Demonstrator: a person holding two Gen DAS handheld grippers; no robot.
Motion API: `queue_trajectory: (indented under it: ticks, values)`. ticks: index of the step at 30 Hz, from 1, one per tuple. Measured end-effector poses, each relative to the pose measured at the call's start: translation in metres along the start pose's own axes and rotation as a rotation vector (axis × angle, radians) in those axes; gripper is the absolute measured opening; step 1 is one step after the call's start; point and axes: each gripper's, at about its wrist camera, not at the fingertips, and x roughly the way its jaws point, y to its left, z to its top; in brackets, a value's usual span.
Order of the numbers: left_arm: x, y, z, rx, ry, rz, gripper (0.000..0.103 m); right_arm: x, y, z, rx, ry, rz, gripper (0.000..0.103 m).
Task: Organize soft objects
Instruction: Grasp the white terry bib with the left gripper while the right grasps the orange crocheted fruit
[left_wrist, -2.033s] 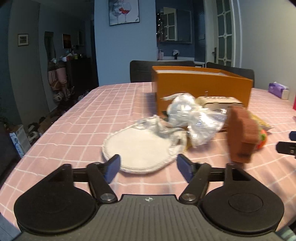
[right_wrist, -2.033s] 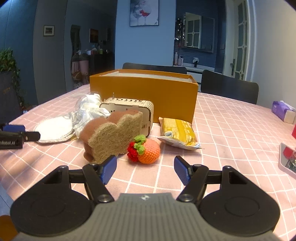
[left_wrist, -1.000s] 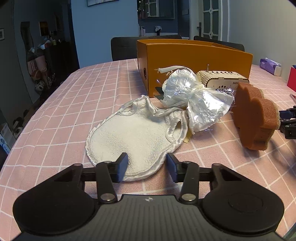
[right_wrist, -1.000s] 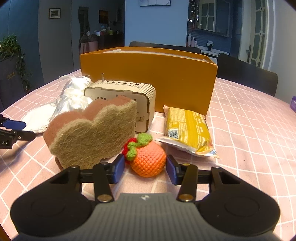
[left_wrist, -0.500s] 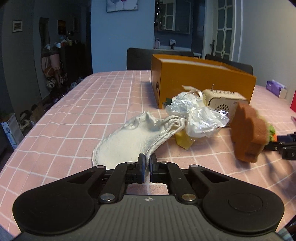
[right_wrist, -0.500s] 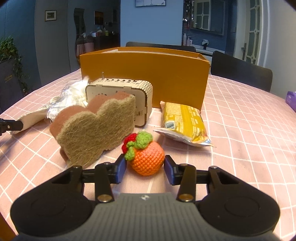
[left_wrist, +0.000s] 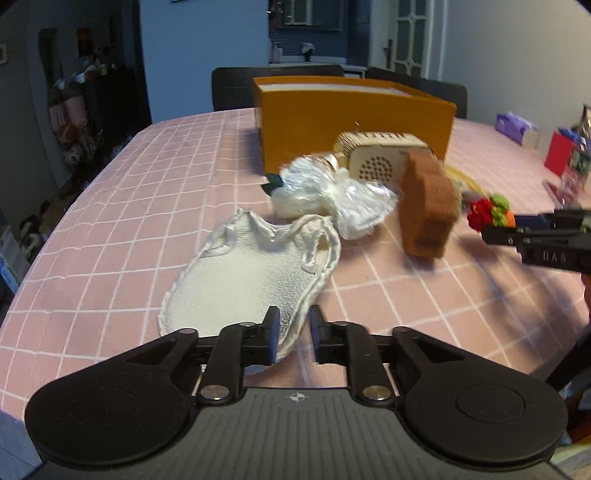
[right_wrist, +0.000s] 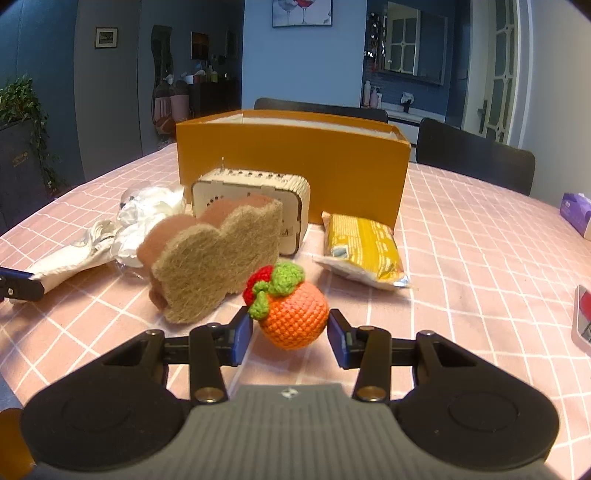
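Observation:
A white cloth bib (left_wrist: 251, 273) lies on the pink checked tablecloth. My left gripper (left_wrist: 294, 339) is shut on the bib's near edge, with a fold of cloth between the fingers. The bib also shows in the right wrist view (right_wrist: 70, 262). An orange crocheted ball (right_wrist: 297, 315) with green and red leaves sits between the blue pads of my right gripper (right_wrist: 290, 334), which is shut on it. A brown cloud-shaped sponge (right_wrist: 218, 262) stands just left of the ball. An open orange box (right_wrist: 295, 166) stands behind.
A wooden radio-like box (right_wrist: 255, 206) stands in front of the orange box. A crumpled clear plastic bag (left_wrist: 332, 195) lies by the bib. A yellow snack pack (right_wrist: 364, 247) lies right of the radio. Dark chairs (right_wrist: 476, 158) stand behind the table. A purple tissue pack (right_wrist: 576, 214) lies far right.
My left gripper closed on the bib's edge and drew it up. My right gripper narrowed around the crocheted ball until its pads touched it.

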Motion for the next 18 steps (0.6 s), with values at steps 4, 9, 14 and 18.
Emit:
queue_trajectory:
  ticks: [4, 9, 14, 18]
  values:
    - [0.004, -0.009, -0.001, 0.068, -0.028, 0.014, 0.073, 0.000, -0.002, -0.003, 0.015, 0.012, 0.010, 0.044]
    - [0.006, 0.001, 0.011, 0.021, -0.076, 0.047, 0.090, -0.001, -0.003, -0.002, 0.023, 0.013, 0.015, 0.046]
    - [0.019, 0.037, 0.015, -0.077, -0.059, 0.151, 0.091, 0.003, -0.006, -0.004, 0.054, 0.038, 0.033, 0.047]
    - [0.033, 0.058, 0.013, -0.134, 0.027, 0.159, 0.091, 0.005, -0.002, -0.003, 0.035, 0.033, 0.044, 0.046]
